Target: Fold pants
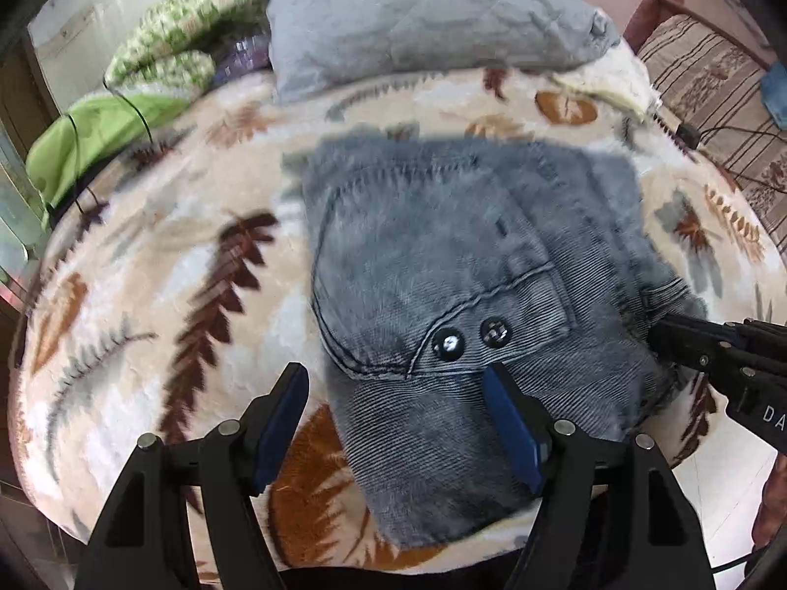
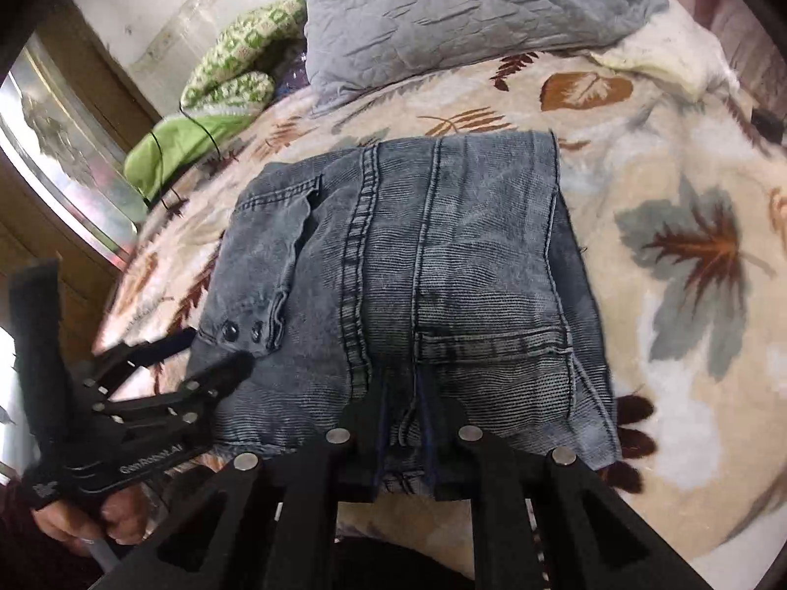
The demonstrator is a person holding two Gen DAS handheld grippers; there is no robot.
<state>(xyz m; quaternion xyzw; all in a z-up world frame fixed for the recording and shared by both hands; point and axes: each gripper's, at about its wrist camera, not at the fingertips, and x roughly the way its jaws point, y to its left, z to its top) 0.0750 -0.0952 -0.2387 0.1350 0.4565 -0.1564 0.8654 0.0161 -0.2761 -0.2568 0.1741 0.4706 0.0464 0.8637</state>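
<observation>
Pants (image 2: 403, 265) folded on blanket (image 2: 688, 255); right claw (image 2: 403, 423) pinches their near edge, left claw (image 1: 393, 423) wide above them

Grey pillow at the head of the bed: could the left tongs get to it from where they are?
Probably yes. The left tongs are open over the near edge of the folded jeans. Only the jeans and the leaf-print blanket lie flat between them and the grey pillow; nothing upright blocks the way.

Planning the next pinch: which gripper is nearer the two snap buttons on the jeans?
Left. The left gripper hangs open just short of the snap buttons; the right gripper is shut on the jeans hem farther right.
</observation>
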